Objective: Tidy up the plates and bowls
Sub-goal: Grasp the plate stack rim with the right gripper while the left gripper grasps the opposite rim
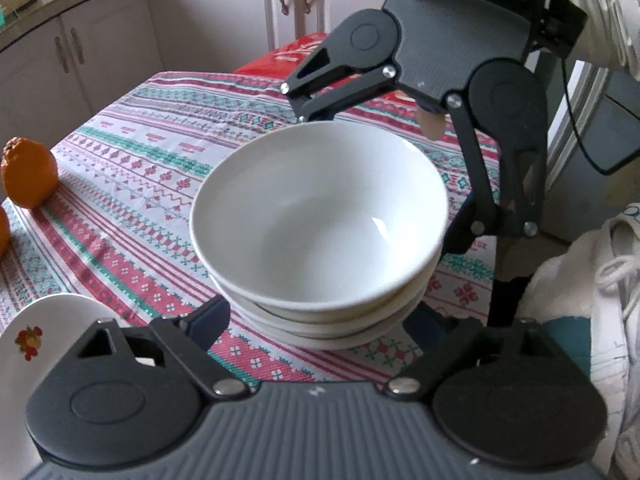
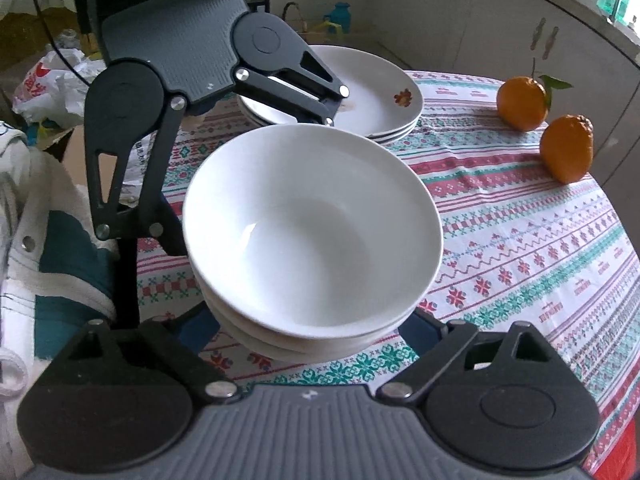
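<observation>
A stack of white bowls (image 1: 320,232) sits on the patterned tablecloth, also in the right wrist view (image 2: 316,232). My left gripper (image 1: 320,320) is spread wide, its fingers on either side of the stack's near base. My right gripper (image 2: 312,328) is spread the same way from the opposite side, and it shows across the stack in the left wrist view (image 1: 380,184). Whether the pads press the bowls is hidden by the stack. A stack of white plates with a fruit print (image 2: 372,88) sits beyond the bowls and shows partly in the left wrist view (image 1: 36,332).
Two oranges (image 2: 568,148) lie on the round table (image 2: 540,240) at the right; one also shows in the left wrist view (image 1: 28,172). White and teal cloth (image 2: 52,264) lies at the table's edge. Cabinets stand behind. A red box (image 1: 300,50) lies at the far edge.
</observation>
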`<state>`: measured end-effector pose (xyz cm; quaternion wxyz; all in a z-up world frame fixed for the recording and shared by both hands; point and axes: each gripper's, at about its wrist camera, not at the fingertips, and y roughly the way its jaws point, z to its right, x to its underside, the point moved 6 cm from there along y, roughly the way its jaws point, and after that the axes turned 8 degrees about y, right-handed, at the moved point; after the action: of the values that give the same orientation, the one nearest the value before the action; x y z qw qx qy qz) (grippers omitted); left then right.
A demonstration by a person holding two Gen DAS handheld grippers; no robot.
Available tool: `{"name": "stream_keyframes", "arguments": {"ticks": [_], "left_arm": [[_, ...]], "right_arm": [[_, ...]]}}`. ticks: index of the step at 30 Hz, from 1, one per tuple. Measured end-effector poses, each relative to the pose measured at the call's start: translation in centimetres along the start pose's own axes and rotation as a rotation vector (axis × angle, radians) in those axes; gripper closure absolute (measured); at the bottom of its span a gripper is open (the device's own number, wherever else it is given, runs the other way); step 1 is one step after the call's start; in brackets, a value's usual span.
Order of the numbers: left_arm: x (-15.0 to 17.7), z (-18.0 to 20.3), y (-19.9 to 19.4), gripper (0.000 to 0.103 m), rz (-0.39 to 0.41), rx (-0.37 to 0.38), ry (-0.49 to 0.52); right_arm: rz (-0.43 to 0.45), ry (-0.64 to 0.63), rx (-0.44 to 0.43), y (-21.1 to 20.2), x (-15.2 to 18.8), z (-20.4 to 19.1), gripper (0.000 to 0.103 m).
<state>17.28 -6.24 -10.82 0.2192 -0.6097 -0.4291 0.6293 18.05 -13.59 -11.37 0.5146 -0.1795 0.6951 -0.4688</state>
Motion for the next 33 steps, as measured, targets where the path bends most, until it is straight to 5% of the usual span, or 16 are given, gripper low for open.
{"name": "stream_keyframes", "arguments": {"ticks": [33], "left_arm": [[-0.43,-0.63,-0.09,0.016,-0.008,0.059,0.021]], "right_arm": [[0.004,0.038,-0.041,-0.23,-0.06,0.38,0.009]]}}
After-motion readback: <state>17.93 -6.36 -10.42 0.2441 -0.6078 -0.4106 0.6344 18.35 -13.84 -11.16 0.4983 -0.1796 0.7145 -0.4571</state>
